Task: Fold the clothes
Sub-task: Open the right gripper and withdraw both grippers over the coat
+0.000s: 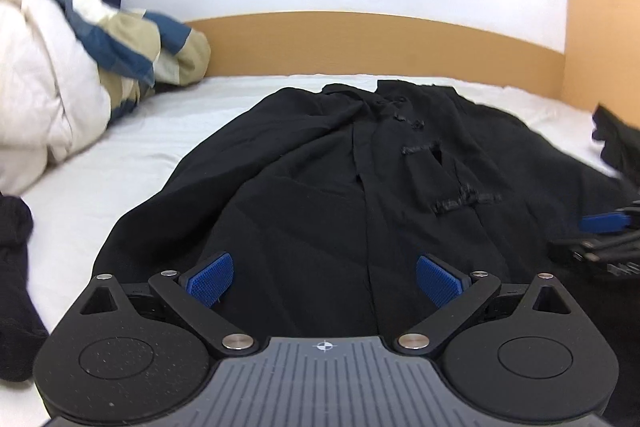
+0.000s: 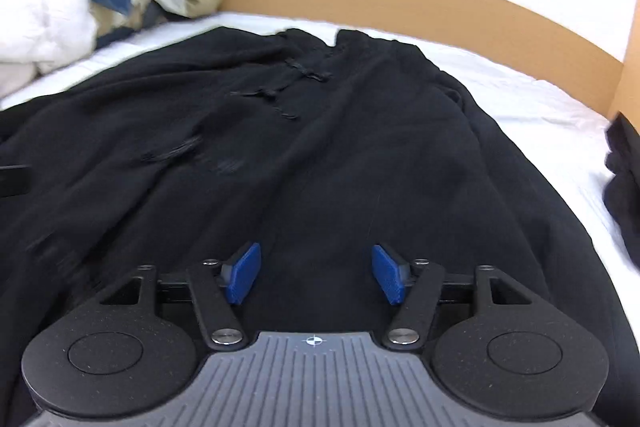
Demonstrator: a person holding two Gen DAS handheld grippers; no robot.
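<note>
Both my left gripper (image 1: pixel 324 279) and right gripper (image 2: pixel 316 273) gape empty (nothing pinched) above the black jacket (image 1: pixel 340 187) spread on the bed (image 1: pixel 120 155).

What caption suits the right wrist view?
Open right gripper above black frog-buttoned cloth garment spread on white-sheeted bed.
</note>
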